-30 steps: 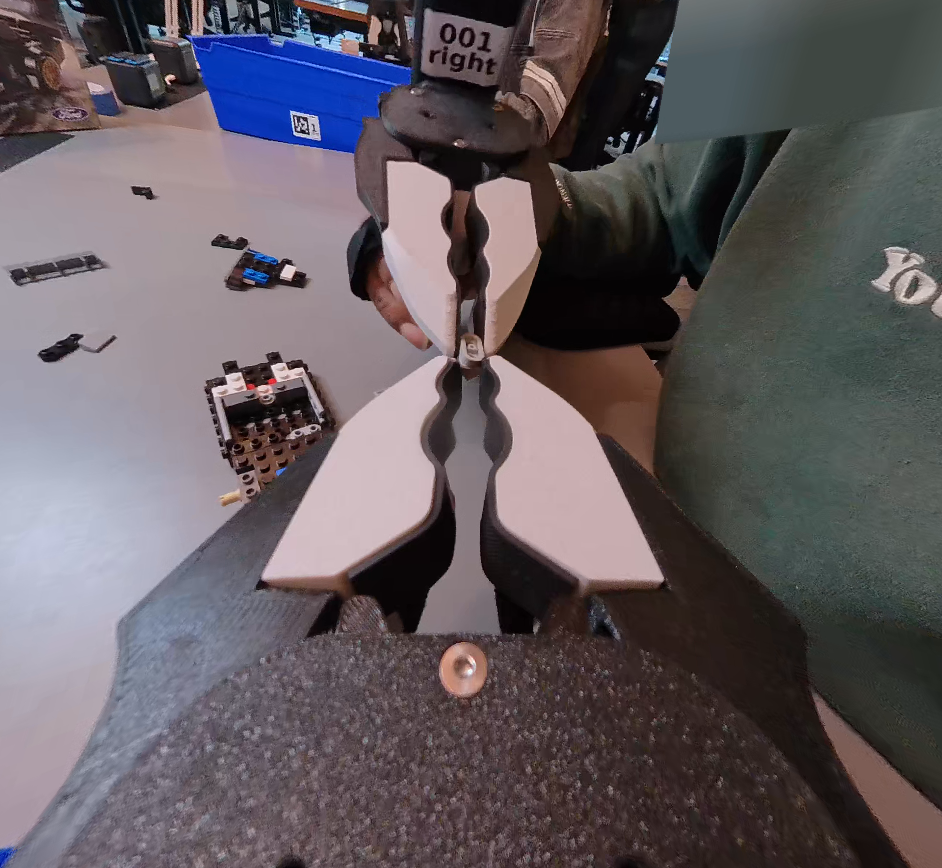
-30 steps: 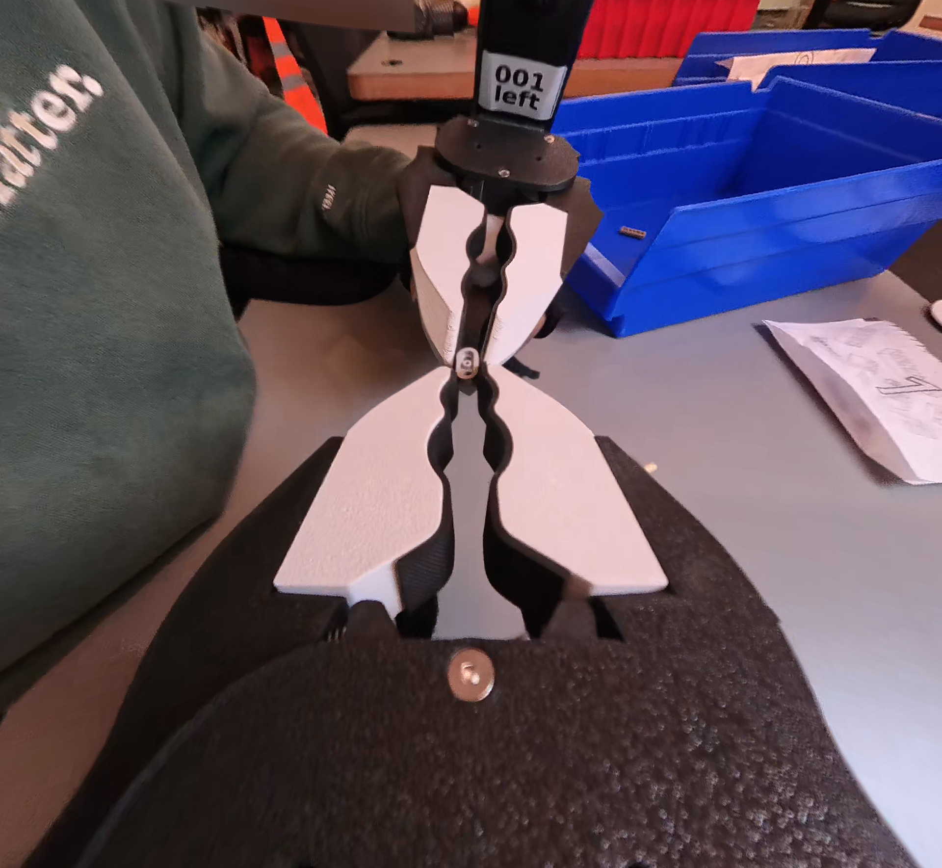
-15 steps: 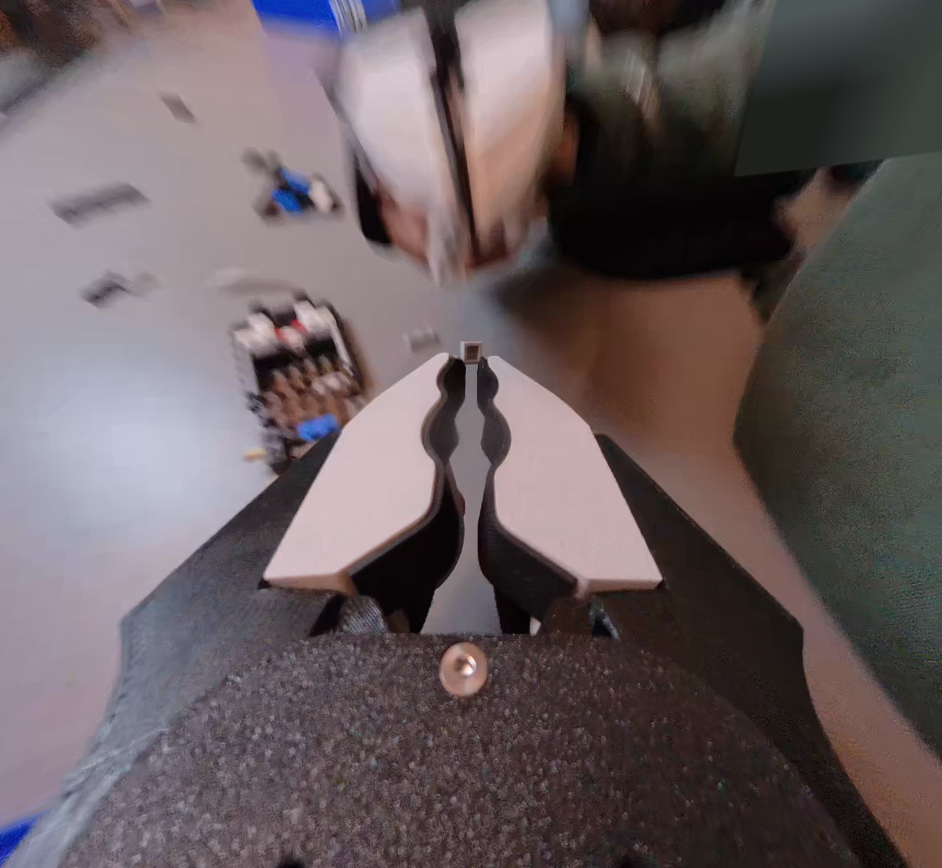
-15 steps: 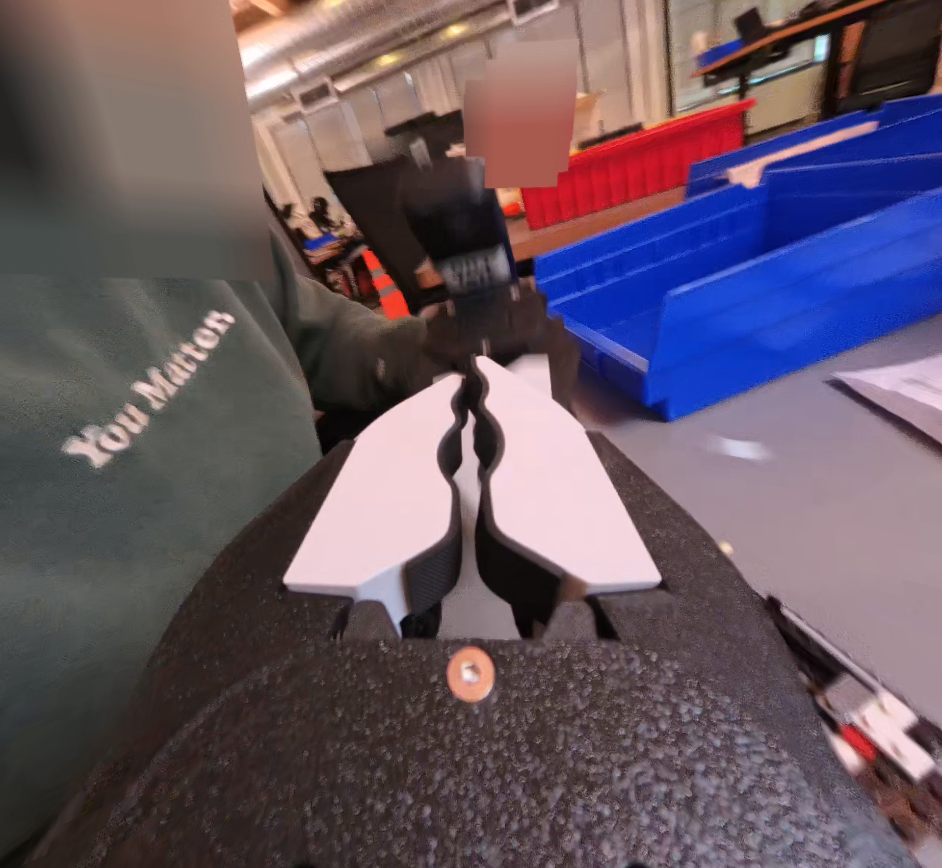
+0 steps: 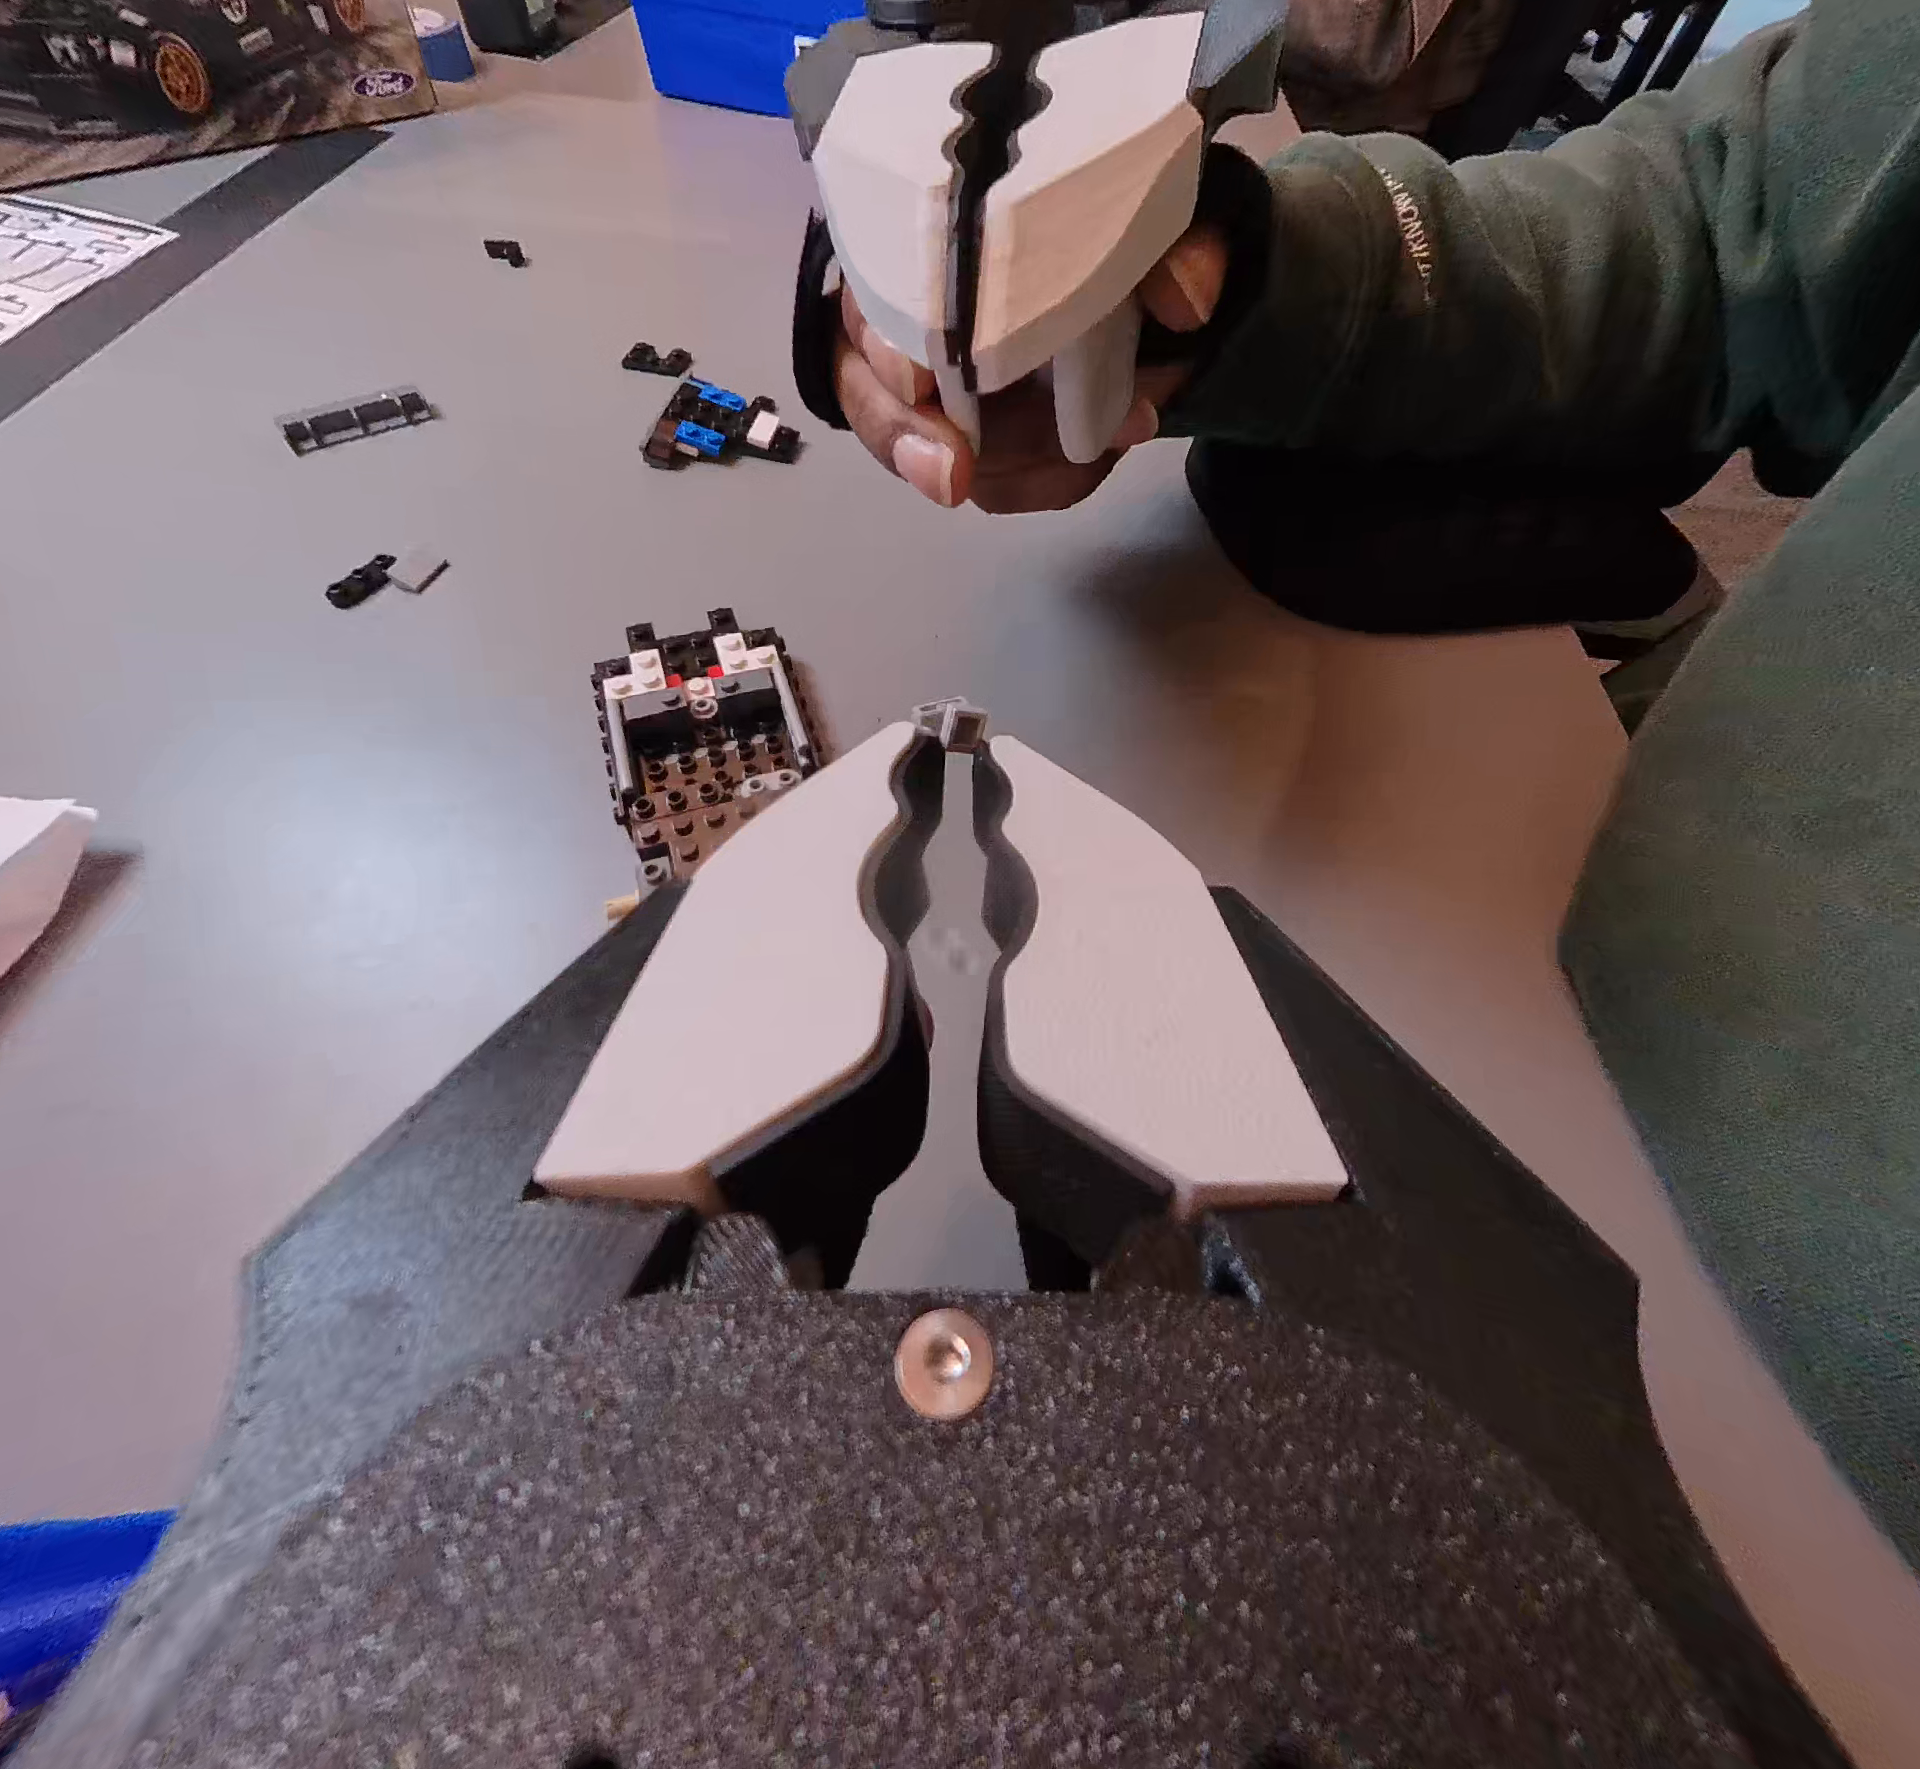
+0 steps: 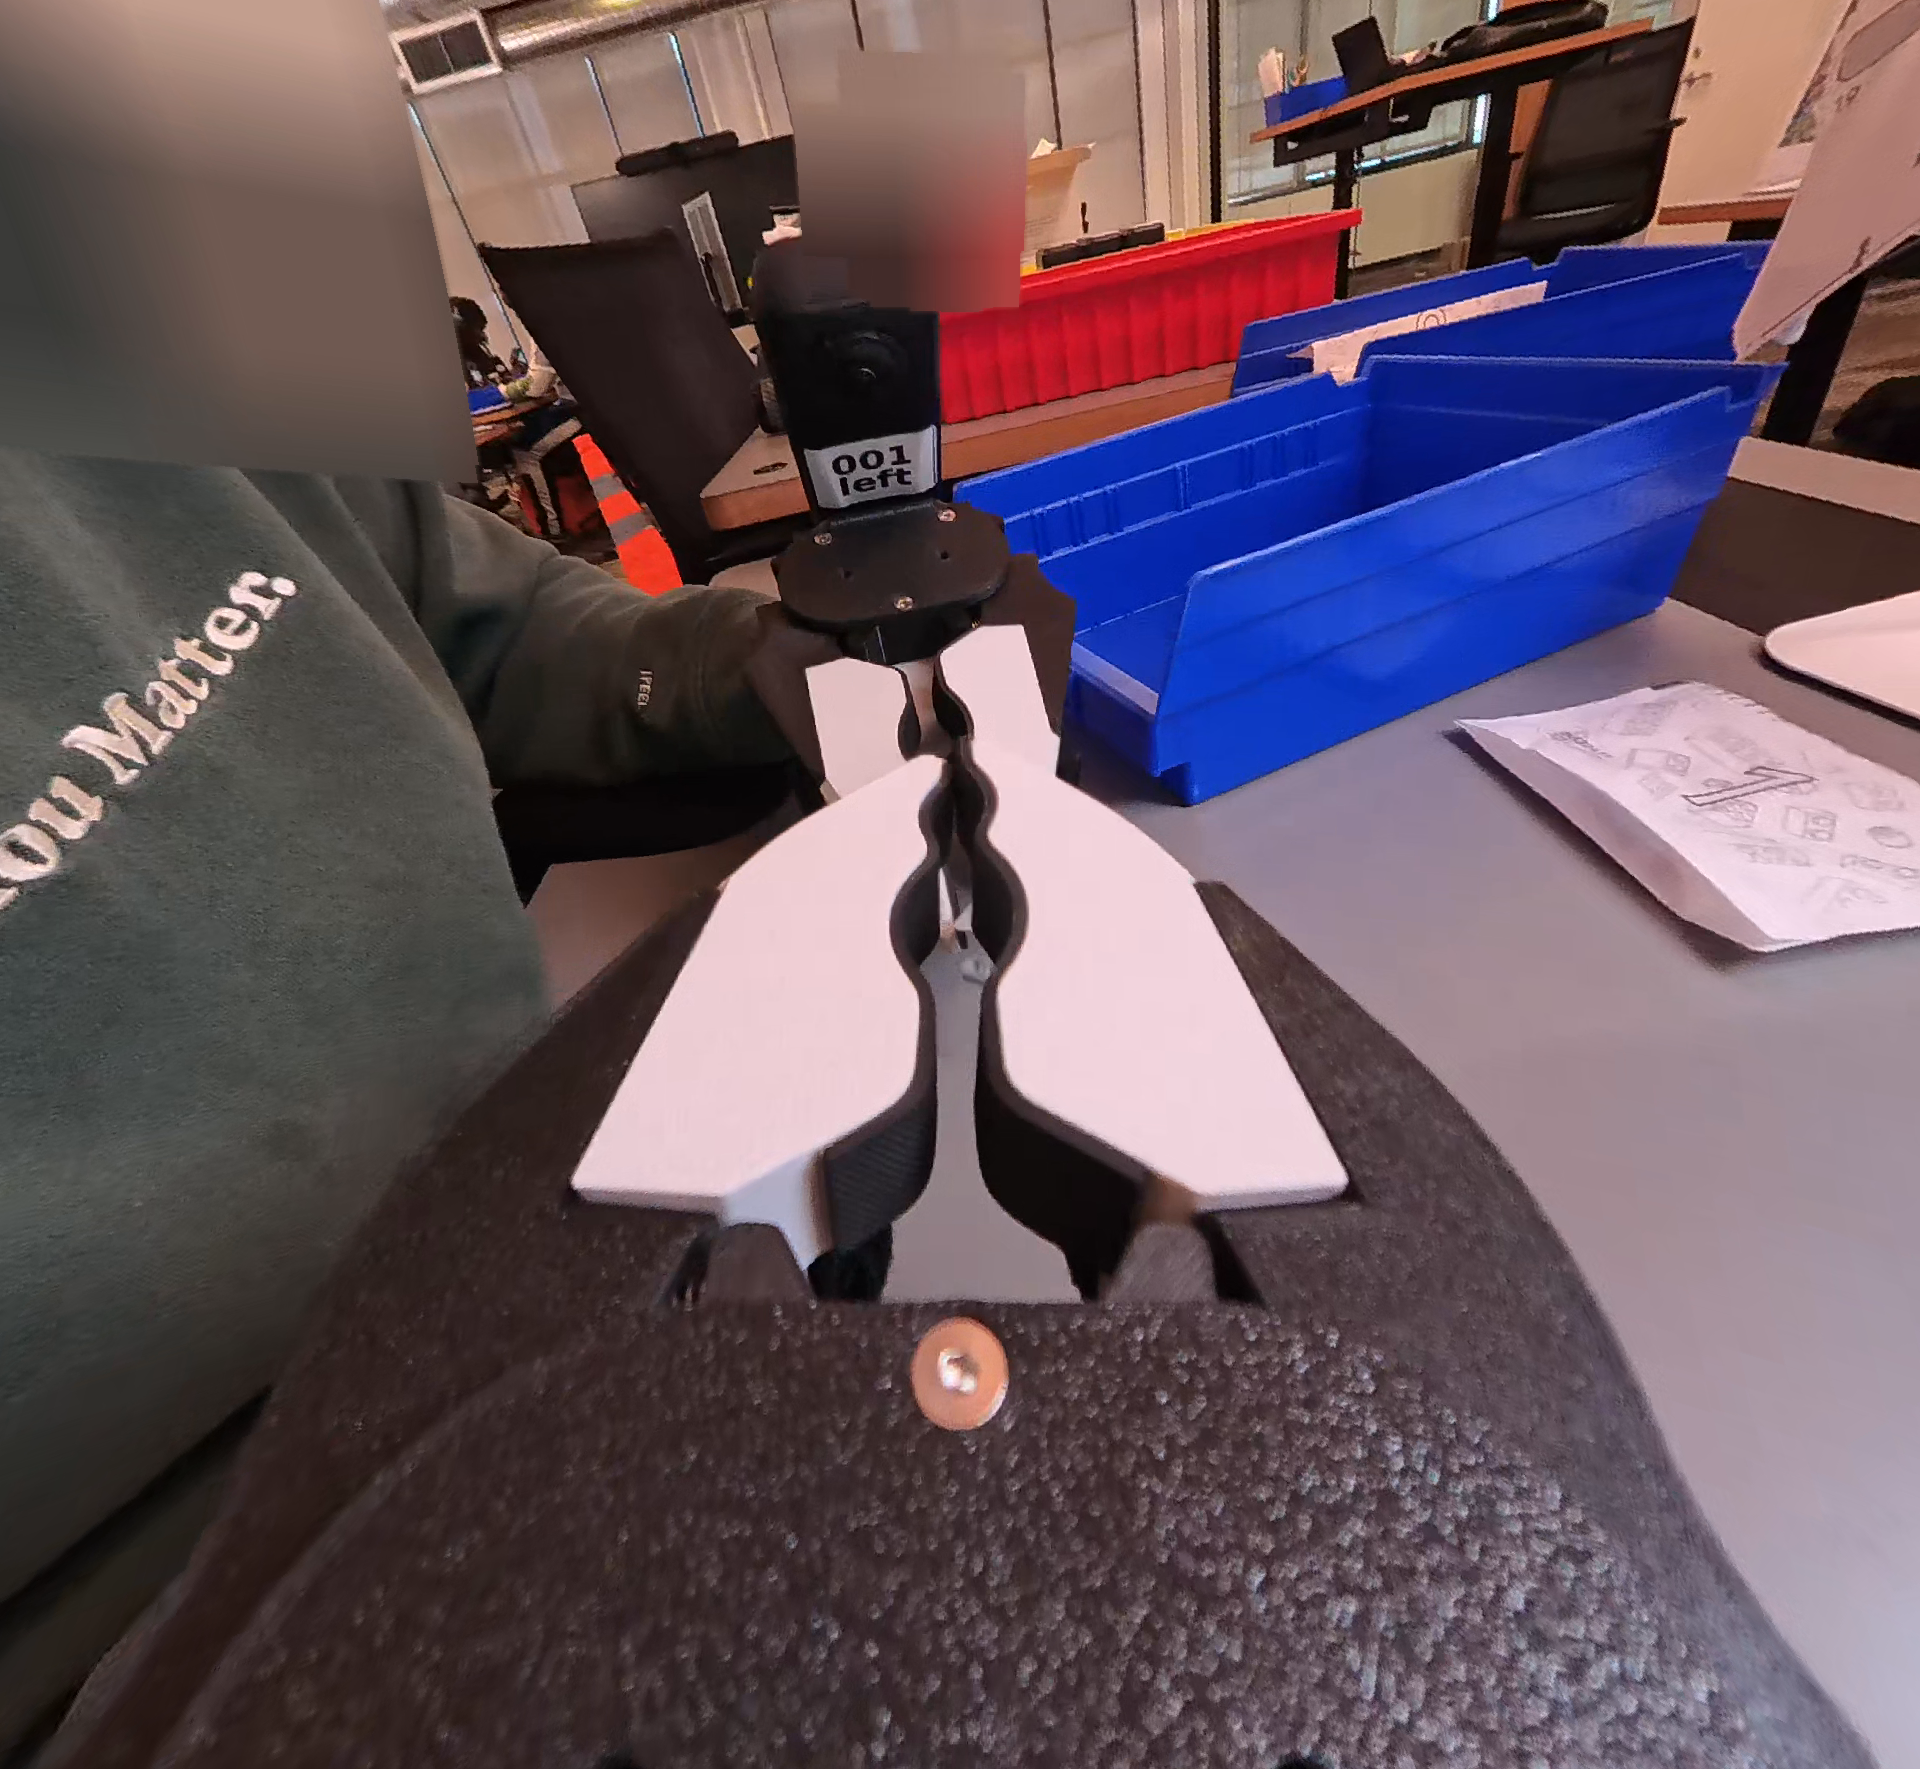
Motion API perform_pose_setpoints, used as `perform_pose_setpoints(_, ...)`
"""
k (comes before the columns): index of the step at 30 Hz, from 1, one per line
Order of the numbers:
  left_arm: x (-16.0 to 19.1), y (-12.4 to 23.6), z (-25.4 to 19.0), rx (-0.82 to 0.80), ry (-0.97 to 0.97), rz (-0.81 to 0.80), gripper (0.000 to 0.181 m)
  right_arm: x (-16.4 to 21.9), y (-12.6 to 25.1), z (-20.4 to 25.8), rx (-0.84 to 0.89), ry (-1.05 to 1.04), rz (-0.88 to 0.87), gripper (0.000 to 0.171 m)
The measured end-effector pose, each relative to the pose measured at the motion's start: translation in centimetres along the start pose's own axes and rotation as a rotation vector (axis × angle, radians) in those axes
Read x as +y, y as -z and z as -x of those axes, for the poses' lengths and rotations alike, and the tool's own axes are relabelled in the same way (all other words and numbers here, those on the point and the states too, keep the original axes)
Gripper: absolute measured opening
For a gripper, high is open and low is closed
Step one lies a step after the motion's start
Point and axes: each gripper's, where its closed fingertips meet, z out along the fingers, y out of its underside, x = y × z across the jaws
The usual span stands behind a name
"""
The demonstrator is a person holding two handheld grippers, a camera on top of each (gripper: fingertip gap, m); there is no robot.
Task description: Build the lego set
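Item: small grey brick piece (image 5: pixel 954 730), pinched at the left claw (image 5: pixel 951 745) tips above the counter (image 5: pixel 312 888). Likely light, rigid, slippery; best gripped on flat sides. Right claw (image 6: pixel 951 769) pressed together, empty, raised just opposite.

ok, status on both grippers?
Left hand-held gripper shut on small grey brick, above table. Right hand-held gripper shut, apparently empty. Part-built brick model just left of left's tips.
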Motion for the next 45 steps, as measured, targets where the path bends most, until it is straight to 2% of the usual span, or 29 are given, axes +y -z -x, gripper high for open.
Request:
perform_pose_setpoints(8, 0.8, 0.2, 1.1, -0.048, 0.009, 0.034, 0.007, 1.4, 0.1, -1.4, 0.073, 0.018, 0.069, 0.0)
perform_pose_setpoints(11, 0.8, 0.6, 1.4, -0.057, 0.008, 0.036, 0.007, 2.8, 0.1, -1.9, 0.101, 0.045, 0.151, 0.0)
perform_pose_setpoints(16, 0.4, 1.5, 1.5, -0.084, -0.05, 0.051, 0.007, 6.6, -0.1, -1.9, 0.101, 0.108, 0.387, 0.016)
perform_pose_setpoints(18, -1.1, 3.2, 2.4, -0.175, -0.119, 0.05, 0.007, 8.5, 0.0, -1.3, 0.083, 0.159, 0.521, 0.021)
perform_pose_setpoints(22, -3.0, 9.4, 6.7, -0.514, -0.248, 0.127, 0.007, 10.9, -0.6, -0.2, 0.057, 0.223, 0.691, 0.022)
perform_pose_setpoints(24, -1.9, 12.3, 8.9, -0.622, -0.168, 0.219, 0.007, 11.8, -1.0, -0.4, 0.077, 0.239, 0.754, 0.022)
perform_pose_setpoints(26, 0.7, 14.1, 10.7, -0.67, -0.018, 0.327, 0.008, 12.6, -1.0, -0.7, 0.088, 0.233, 0.812, 0.022)
perform_pose_setpoints(30, 5.7, 14.3, 11.1, -0.591, 0.123, 0.48, 0.054, 12.9, -1.1, -0.7, 0.108, 0.212, 0.855, 0.018)
perform_pose_setpoints(34, 5.5, 13.9, 10.9, -0.567, 0.106, 0.453, 0.066, 13.0, -1.3, -0.4, 0.11, 0.209, 0.863, 0.008)
perform_pose_setpoints(36, 5.4, 14.0, 11.1, -0.58, 0.093, 0.447, 0.063, 13.0, -1.3, -0.4, 0.109, 0.215, 0.864, 0.008)
perform_pose_setpoints(41, 6.3, 14.8, 12.7, -0.671, 0.113, 0.465, 0.04, 13.0, -1.4, -0.4, 0.109, 0.224, 0.857, 0.008)
perform_pose_setpoints(43, 7.0, 14.5, 12.2, -0.627, 0.163, 0.487, 0.041, 13.0, -1.4, -0.4, 0.111, 0.227, 0.853, 0.008)
perform_pose_setpoints(45, 6.3, 13.8, 11.0, -0.533, 0.195, 0.426, 0.042, 13.0, -1.4, -0.4, 0.115, 0.228, 0.85, 0.008)
